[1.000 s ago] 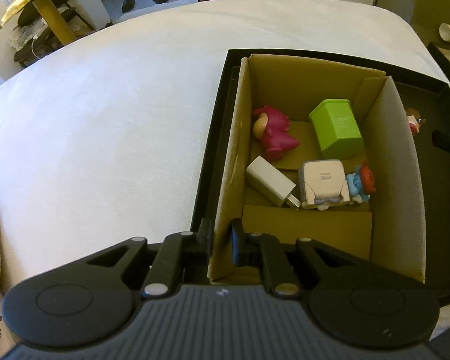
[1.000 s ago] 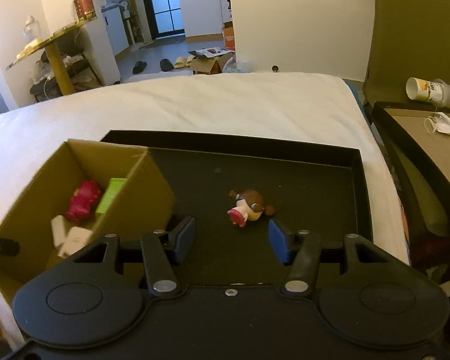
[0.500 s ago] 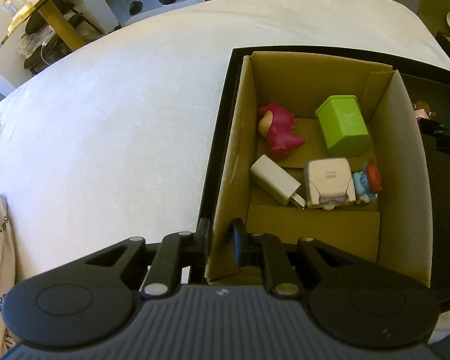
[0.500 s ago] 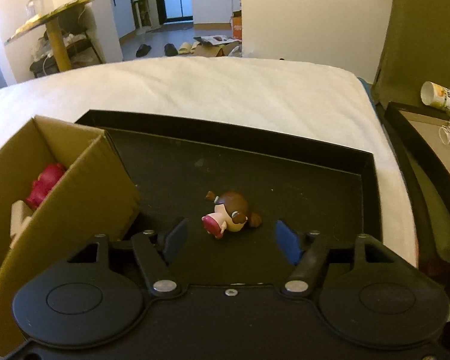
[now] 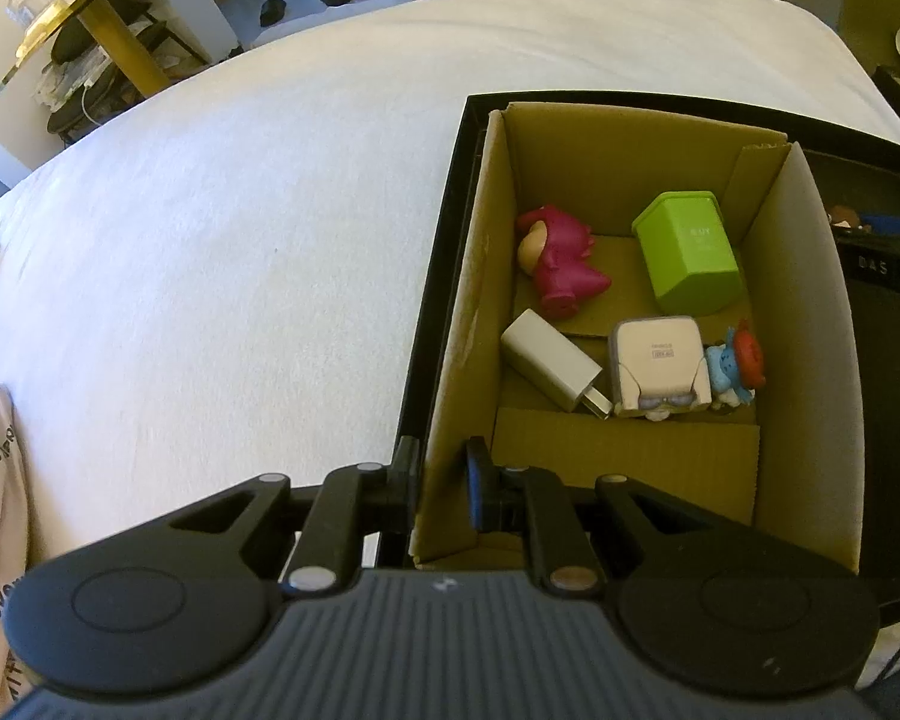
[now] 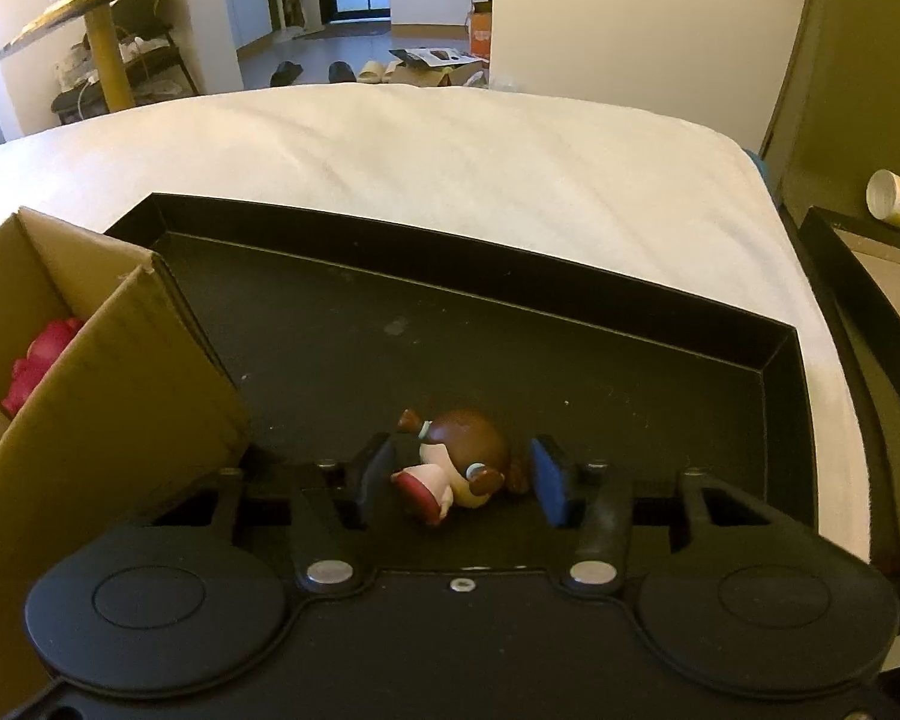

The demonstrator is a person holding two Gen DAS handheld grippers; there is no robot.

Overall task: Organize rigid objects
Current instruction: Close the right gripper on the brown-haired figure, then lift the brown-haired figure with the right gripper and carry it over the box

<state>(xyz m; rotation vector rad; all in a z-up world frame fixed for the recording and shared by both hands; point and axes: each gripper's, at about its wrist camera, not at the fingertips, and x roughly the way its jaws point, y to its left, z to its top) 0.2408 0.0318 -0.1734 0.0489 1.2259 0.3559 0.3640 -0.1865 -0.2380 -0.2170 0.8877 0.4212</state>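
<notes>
A brown-haired figurine (image 6: pixel 462 456) lies on its side in the black tray (image 6: pixel 450 276). My right gripper (image 6: pixel 462 474) straddles it, jaws closing, and the pads meet its skirt and hair bun. My left gripper (image 5: pixel 444 474) is shut on the near-left wall of the cardboard box (image 5: pixel 474 300), which stands in the tray's left end. Inside the box lie a pink figurine (image 5: pixel 561 264), a green container (image 5: pixel 687 252), a white charger (image 5: pixel 549 366), a white square adapter (image 5: pixel 657 360) and a blue figure with a red hat (image 5: pixel 738 363).
The tray rests on a white bed sheet (image 6: pixel 450 150). The box's right wall (image 6: pixel 120 390) stands close to the left of my right gripper. Another dark tray (image 6: pixel 870 276) and a tipped paper cup (image 6: pixel 897 204) sit to the right, off the bed.
My right gripper came down and forward until the figurine sat between its fingers; the jaws widened, then narrowed onto it. The left gripper kept its hold on the box wall.
</notes>
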